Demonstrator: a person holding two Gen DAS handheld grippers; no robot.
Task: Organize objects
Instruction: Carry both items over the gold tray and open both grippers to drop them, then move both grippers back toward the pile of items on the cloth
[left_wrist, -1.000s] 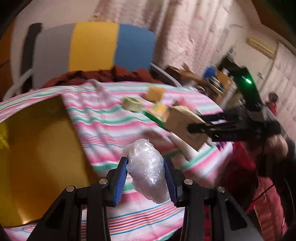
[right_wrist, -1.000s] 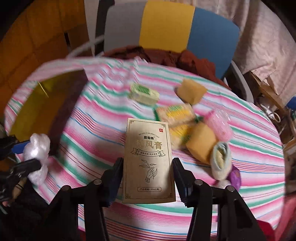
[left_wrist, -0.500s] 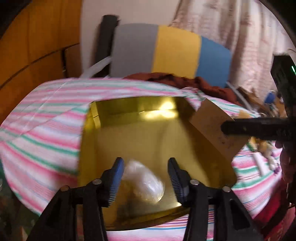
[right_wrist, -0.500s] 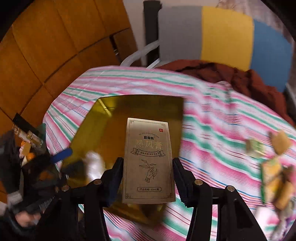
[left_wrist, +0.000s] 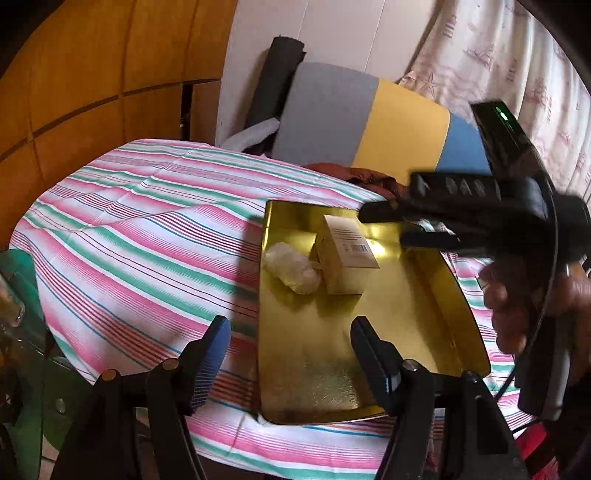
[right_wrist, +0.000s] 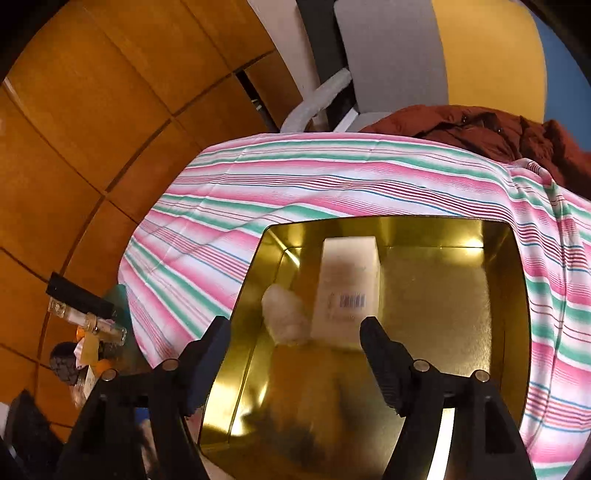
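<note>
A gold metal tray (left_wrist: 406, 332) (right_wrist: 461, 295) sits on the striped tablecloth. Inside it lie a clear plastic-wrapped bundle (left_wrist: 293, 267) (right_wrist: 284, 317) and, touching it on the right, a beige carton (left_wrist: 345, 254) (right_wrist: 349, 288) with its barcode side up. My left gripper (left_wrist: 291, 354) hangs open over the tray's near left edge, holding nothing. My right gripper (right_wrist: 297, 354) is open above the tray, just short of the carton and bundle. In the left wrist view the right gripper (left_wrist: 399, 227) reaches in from the right over the tray's far side, held by a hand (left_wrist: 517, 295).
The pink, green and white striped cloth (left_wrist: 147, 240) (right_wrist: 332, 173) covers the round table. A grey, yellow and blue chair back (left_wrist: 369, 122) with a dark red garment (right_wrist: 480, 129) stands behind it. Wood panelling (right_wrist: 92, 129) is at the left, with bottles (right_wrist: 88, 325) low down.
Both grippers have opened. The plastic bundle and the carton left the fingers and now lie side by side in the gold tray. The left gripper has drawn back toward the tray's near edge.
</note>
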